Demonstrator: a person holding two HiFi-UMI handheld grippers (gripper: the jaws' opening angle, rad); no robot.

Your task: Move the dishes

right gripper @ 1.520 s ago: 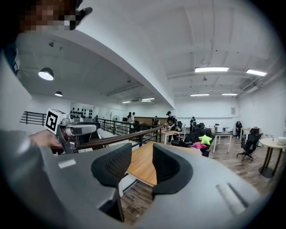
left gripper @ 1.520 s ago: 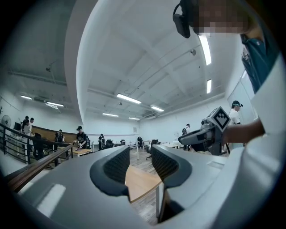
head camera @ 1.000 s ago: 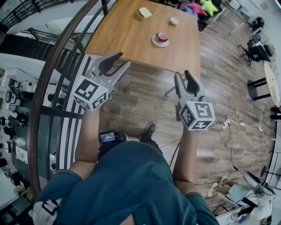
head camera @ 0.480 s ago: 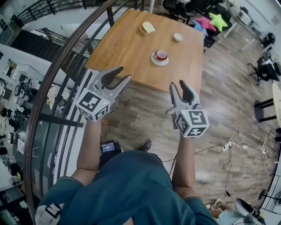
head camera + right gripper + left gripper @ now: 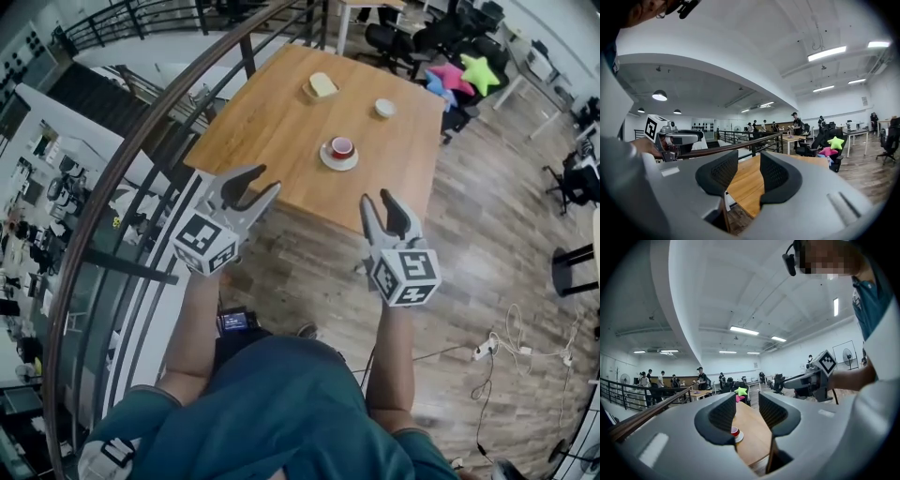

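Left gripper [image 5: 258, 180] is hovering short of the table [image 5: 253, 122], jaws standing slightly apart and gripping nothing. Ahead and to its right, a red cup [image 5: 343, 147] is sitting on a saucer [image 5: 328, 160] mid-table, with what may be a yellow dish [image 5: 322, 86] and a white bowl [image 5: 384, 108] lying farther back. Right gripper [image 5: 380, 197], likewise parted and empty, is pointing almost straight at the saucer, making it the nearer claw.
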